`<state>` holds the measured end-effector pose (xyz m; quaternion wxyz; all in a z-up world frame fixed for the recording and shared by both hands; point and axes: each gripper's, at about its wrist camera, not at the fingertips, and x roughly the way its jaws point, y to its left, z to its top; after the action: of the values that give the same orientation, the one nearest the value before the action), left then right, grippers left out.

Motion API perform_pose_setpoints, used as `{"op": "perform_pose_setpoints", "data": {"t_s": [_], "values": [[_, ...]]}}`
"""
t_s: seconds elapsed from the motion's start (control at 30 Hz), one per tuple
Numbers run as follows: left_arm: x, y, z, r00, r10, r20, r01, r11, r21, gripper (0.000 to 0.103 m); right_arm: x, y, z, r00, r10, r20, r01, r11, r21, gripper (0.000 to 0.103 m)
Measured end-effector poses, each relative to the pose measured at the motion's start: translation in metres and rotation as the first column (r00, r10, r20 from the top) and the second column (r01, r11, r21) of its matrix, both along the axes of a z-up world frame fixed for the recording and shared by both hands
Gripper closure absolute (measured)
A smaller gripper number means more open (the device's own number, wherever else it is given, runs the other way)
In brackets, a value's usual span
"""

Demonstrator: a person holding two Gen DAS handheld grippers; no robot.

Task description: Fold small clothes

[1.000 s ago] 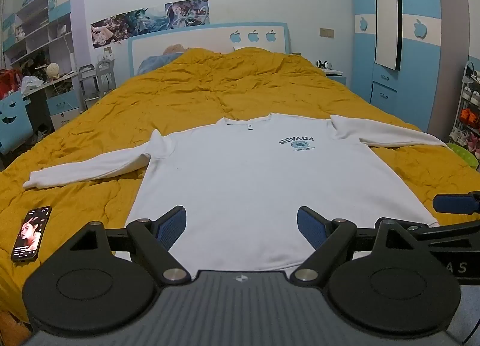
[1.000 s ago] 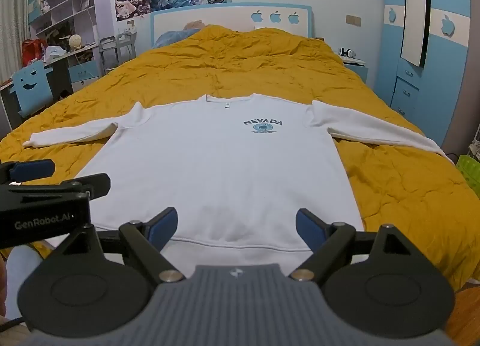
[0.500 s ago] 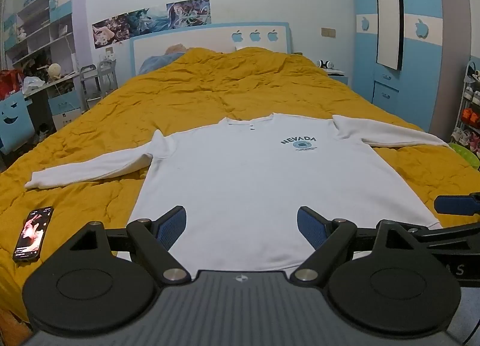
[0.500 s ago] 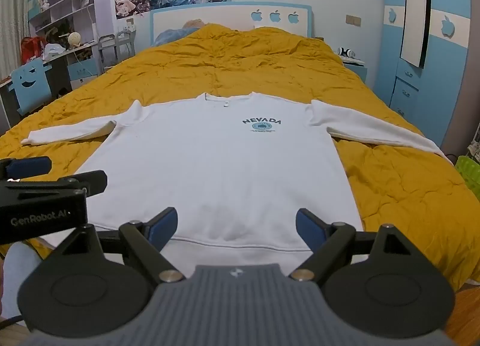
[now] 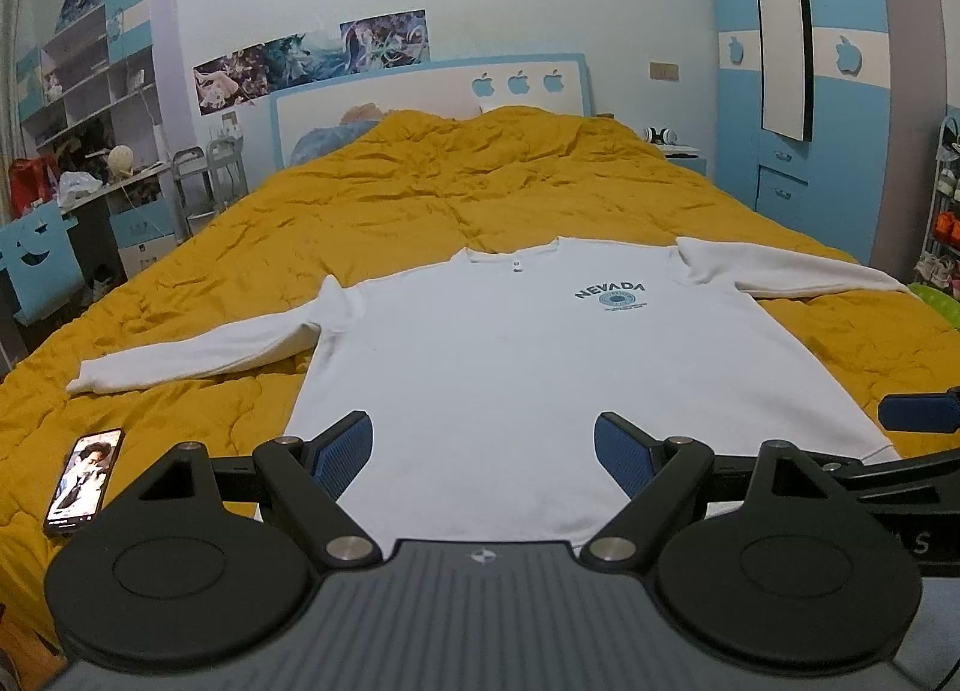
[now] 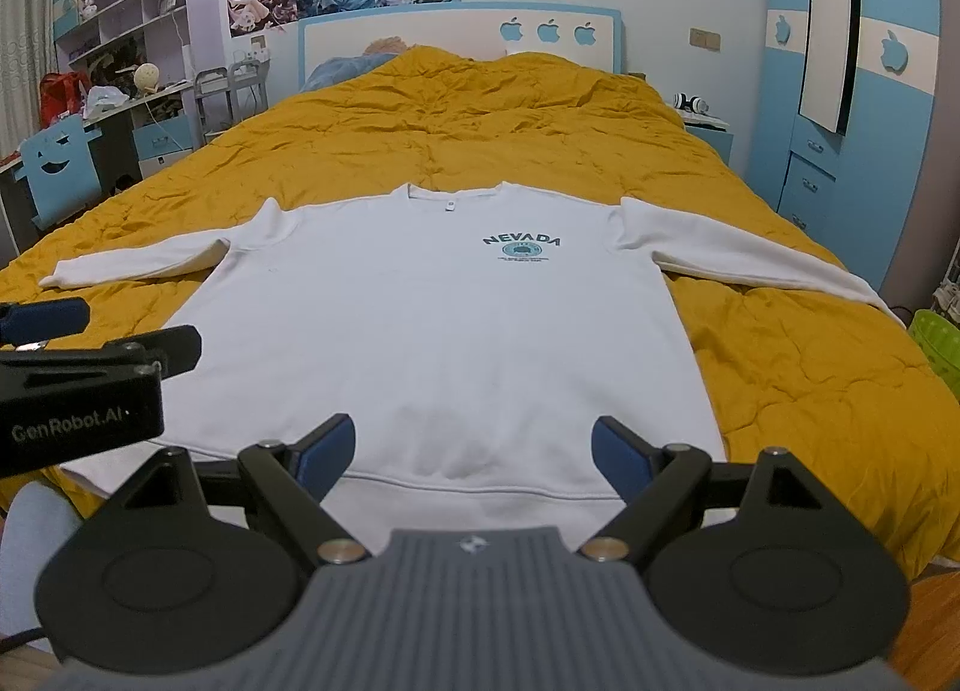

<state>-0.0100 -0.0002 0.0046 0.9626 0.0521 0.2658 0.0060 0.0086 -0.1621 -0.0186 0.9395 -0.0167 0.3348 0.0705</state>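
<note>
White long-sleeved cotton sweatshirt with a dark "NEVADA" chest print (image 5: pixel 540 367) lies flat, front up, on the mustard-yellow quilted bedspread (image 5: pixel 456 199). Hem is nearest the cameras, collar away toward the headboard, so the body's long axis runs straight ahead of both claws and the sleeve line runs across it.

Left gripper (image 5: pixel 483 454): blue-padded fingers spread wide, nothing between them. It sits over the near hem, left-of-centre on the body. Right gripper (image 6: pixel 474 451): likewise spread and empty, over the hem band, slightly right of centre. Whether either is touching cloth or just hovering above it, can't tell from these angles; probably hovering.

Key relation: the left sleeve (image 5: pixel 198 352) runs out to the left, its cuff well apart from the left gripper; the right sleeve (image 6: pixel 750 265) runs out to the right and slightly toward the near edge, well apart from the right gripper. Each claw is nearer its own side, so symmetric sleeve or side folds look natural. No fold started by my read.

Garment state: smooth, few wrinkles, hem band straight, both sleeves fully extended, small neck label visible at the collar.

Black smartphone with a lit screen (image 5: pixel 84 481) lies on the bedspread near the left edge, below the left cuff, clear of the shirt. Could get snagged if the sleeve is swept that way.
</note>
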Motion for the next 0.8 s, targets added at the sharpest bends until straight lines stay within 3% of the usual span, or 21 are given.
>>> {"op": "perform_pose_setpoints", "data": {"t_s": [0.8], "values": [[0.0012,-0.0018,-0.0009,1.0,0.0,0.001,0.0,1.0,0.001,0.005,-0.0004,0.0017,0.0007,1.0,-0.002,-0.003,0.002,1.0,-0.002,0.021]]}}
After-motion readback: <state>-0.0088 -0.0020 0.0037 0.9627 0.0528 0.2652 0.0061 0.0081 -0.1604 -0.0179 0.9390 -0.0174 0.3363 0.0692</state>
